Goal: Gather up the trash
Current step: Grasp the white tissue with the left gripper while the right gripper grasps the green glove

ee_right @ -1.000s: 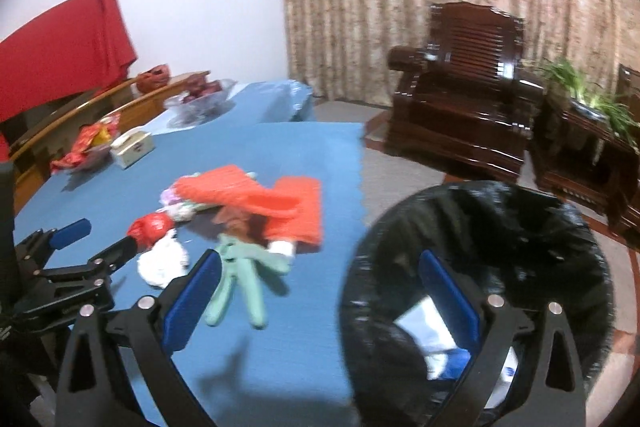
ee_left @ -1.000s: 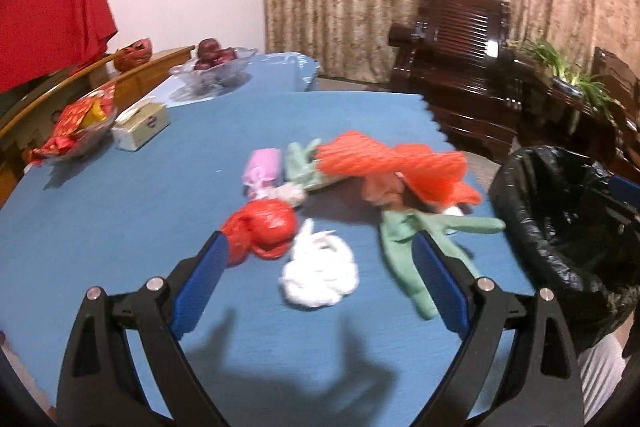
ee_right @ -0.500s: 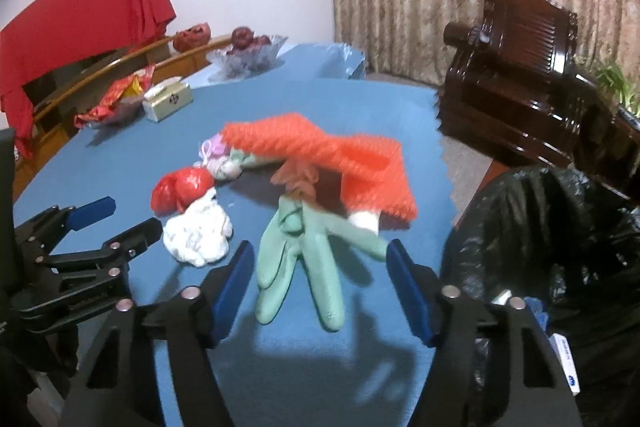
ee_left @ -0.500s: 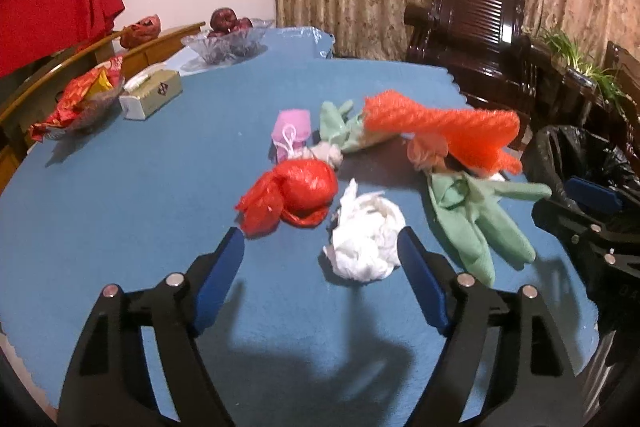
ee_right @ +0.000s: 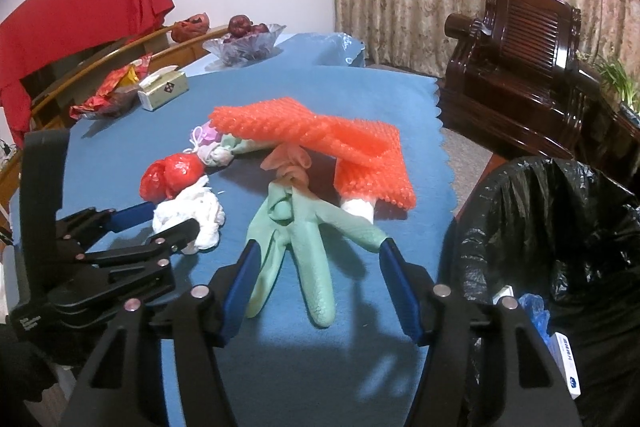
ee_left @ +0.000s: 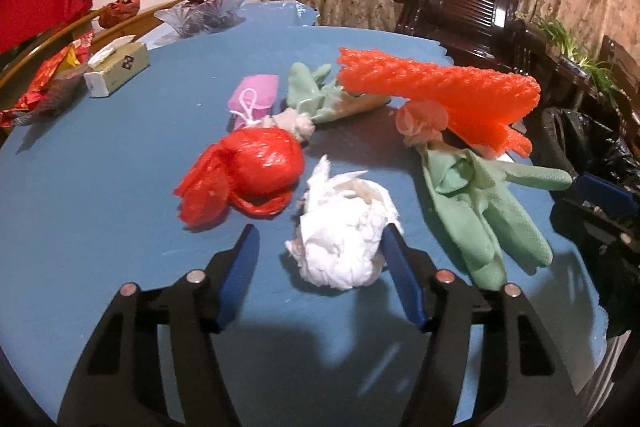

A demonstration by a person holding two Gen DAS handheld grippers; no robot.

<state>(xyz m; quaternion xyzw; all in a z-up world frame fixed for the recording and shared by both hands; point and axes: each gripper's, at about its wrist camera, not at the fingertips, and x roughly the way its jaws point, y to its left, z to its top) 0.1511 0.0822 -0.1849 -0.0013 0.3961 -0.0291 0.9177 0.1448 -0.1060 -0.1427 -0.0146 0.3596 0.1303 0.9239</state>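
Observation:
A crumpled white tissue wad [ee_left: 344, 227] lies on the blue table [ee_left: 100, 187] between the jaws of my left gripper [ee_left: 320, 233]. Those jaws are closing; the right pad touches the wad, the left one stands off. A green rubber glove [ee_right: 304, 227] lies with its fingers between the jaws of my right gripper [ee_right: 320, 247], which are also closing and do not press on it. A red plastic bag [ee_left: 248, 175], orange foam netting [ee_left: 440, 95], a pink pouch [ee_left: 256, 95] and a second green glove [ee_left: 312, 95] lie just beyond.
A bin lined with a black bag [ee_right: 560, 227] stands off the table's right edge with some rubbish inside. A tissue box [ee_left: 116, 71], a snack dish [ee_left: 48, 95] and a glass fruit bowl [ee_left: 204, 15] sit at the far left. A dark wooden armchair [ee_right: 520, 67] is behind.
Both grippers sank toward the table and narrowed. The left came up around the white wad. The right swung from over the bin to the green glove.

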